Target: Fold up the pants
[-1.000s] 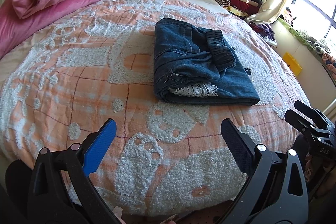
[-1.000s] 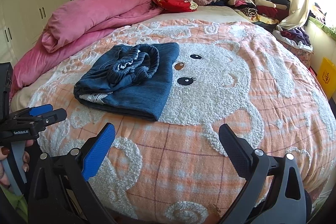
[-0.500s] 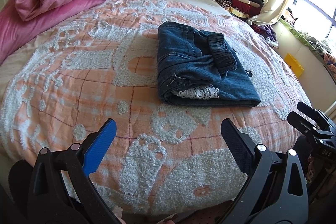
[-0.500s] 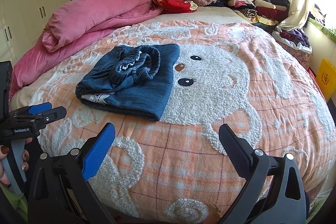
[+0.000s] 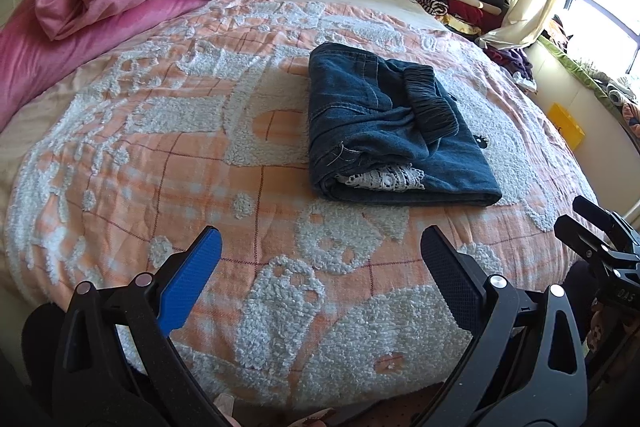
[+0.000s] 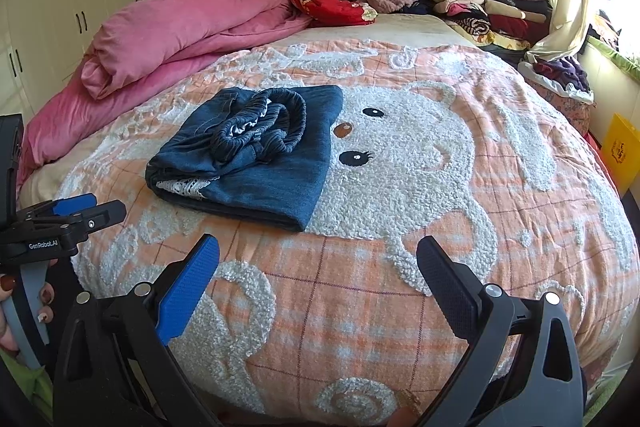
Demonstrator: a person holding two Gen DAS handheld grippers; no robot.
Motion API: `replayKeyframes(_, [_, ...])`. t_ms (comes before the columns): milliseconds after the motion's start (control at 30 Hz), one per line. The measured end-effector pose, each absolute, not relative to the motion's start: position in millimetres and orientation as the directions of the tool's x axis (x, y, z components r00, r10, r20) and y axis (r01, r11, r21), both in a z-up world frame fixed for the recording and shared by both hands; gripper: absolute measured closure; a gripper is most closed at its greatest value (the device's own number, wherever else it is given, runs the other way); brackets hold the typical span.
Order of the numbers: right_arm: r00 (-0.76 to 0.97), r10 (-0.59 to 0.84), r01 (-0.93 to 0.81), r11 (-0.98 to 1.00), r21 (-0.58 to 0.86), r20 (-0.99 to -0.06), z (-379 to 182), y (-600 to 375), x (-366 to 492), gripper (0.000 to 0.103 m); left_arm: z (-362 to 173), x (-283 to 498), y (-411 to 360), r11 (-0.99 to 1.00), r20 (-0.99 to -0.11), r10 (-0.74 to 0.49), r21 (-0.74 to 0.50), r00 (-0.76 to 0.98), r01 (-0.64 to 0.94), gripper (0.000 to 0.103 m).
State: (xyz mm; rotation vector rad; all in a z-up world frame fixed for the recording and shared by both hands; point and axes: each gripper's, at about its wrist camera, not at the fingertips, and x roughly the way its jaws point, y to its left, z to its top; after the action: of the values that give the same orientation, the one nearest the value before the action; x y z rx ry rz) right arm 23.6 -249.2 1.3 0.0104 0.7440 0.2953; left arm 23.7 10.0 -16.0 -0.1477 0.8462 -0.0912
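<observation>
Over the bed's near edge, left gripper and right gripper both hang spread wide, holding nothing, folded pants at 12 o'clock.

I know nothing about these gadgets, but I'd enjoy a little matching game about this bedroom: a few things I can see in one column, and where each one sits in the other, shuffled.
Things:
1. folded denim pants
2. pink duvet
3. stack of folded clothes
4. yellow bin

Places:
A. off the bed, by the wall under the window
B. far right corner of the bed, by the curtain
C. rolled up along the bed's left side
D. middle of the bed, on the orange blanket

Pairs: 1-D, 2-C, 3-B, 4-A
</observation>
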Motion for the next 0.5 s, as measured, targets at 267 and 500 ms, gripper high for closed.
replayKeyframes(267, [0.7, 0.264, -0.261, 0.959, 0.106, -0.664, 3.6, -250.1, 24.5, 0.005, -14.4, 22.1, 8.7, 0.986, -0.735, -0.136, -0.163, 0.664, 0.021, 0.01])
replayKeyframes(500, [0.702, 0.264, -0.26, 0.96, 0.107, -0.661, 6.3, -250.7, 24.6, 0.005, -13.2, 21.8, 9.3, 0.988, -0.735, -0.128, -0.155, 0.665, 0.019, 0.01])
